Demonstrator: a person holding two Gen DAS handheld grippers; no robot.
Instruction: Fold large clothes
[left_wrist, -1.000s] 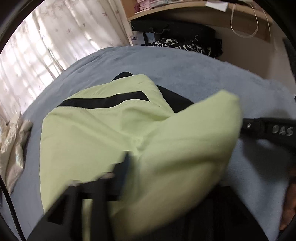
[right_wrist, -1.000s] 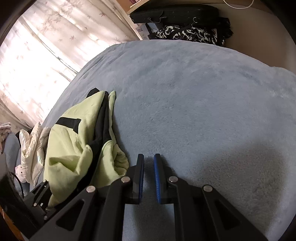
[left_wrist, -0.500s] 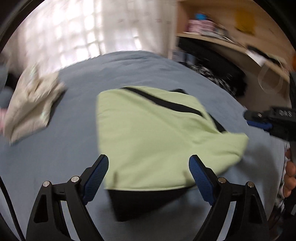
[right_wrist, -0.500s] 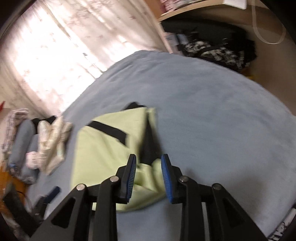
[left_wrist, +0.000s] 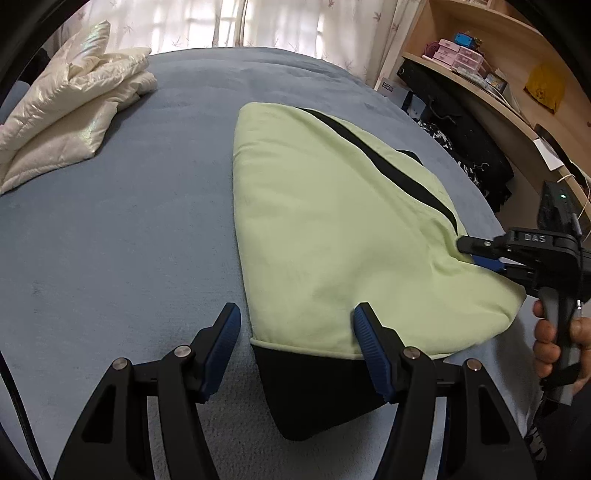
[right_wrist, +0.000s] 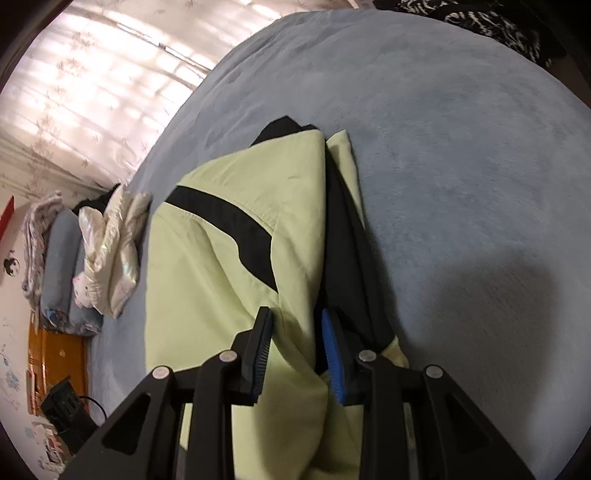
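The green jacket (left_wrist: 332, 229), running lengthwise ahead, is being straddled at its near hem by the released, narrowing left hand-held gripper (left_wrist: 295, 332), while its side fold is being approached by the unclenched right hand-held gripper (right_wrist: 295, 332).

Green jacket (left_wrist: 332, 236), bunched and lifted against the left gripper (left_wrist: 295, 343) a second earlier, lay flat and folded on the blue blanket (left_wrist: 110, 240), its near hem between that gripper's spread jaws, which had just been closing without touching cloth. Right gripper (right_wrist: 295, 343), formerly over bare blanket with jaws nearly together, came over the jacket's edge; jaws parted, cloth between them.
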